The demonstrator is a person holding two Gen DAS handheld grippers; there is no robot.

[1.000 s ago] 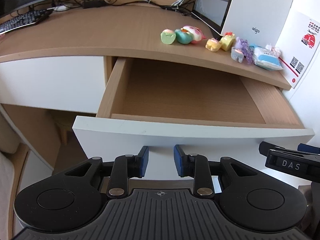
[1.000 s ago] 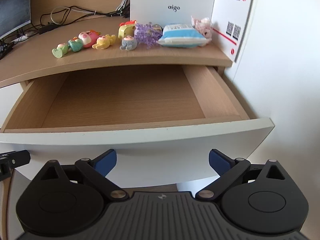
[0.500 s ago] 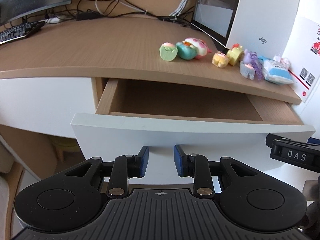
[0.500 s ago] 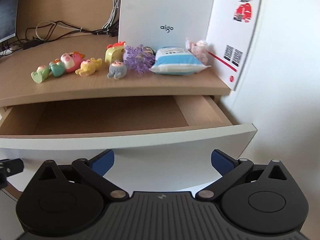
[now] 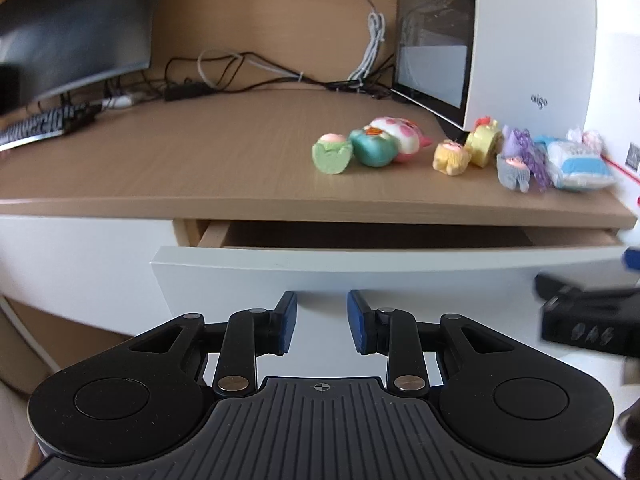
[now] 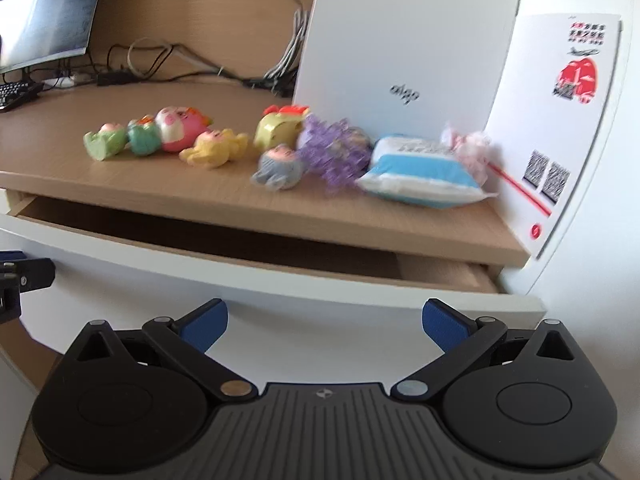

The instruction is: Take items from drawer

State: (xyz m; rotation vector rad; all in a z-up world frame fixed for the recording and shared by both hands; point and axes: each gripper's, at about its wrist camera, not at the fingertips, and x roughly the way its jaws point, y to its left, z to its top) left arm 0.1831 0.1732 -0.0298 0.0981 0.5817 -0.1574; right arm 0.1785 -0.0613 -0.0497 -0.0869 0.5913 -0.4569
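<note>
Both empty tongs face the nearly shut drawer (image 5: 360, 268), left tongs (image 5: 318, 322) narrowly parted, right tongs (image 6: 324, 322) spread wide; toys (image 6: 180, 136) line the worktop (image 5: 200, 160). Final push seems next.

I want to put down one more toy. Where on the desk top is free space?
Free: the wide bare wood between the keyboard and the green toy. Crowded: the right end, where toys run to the blue packet below the white case.
</note>
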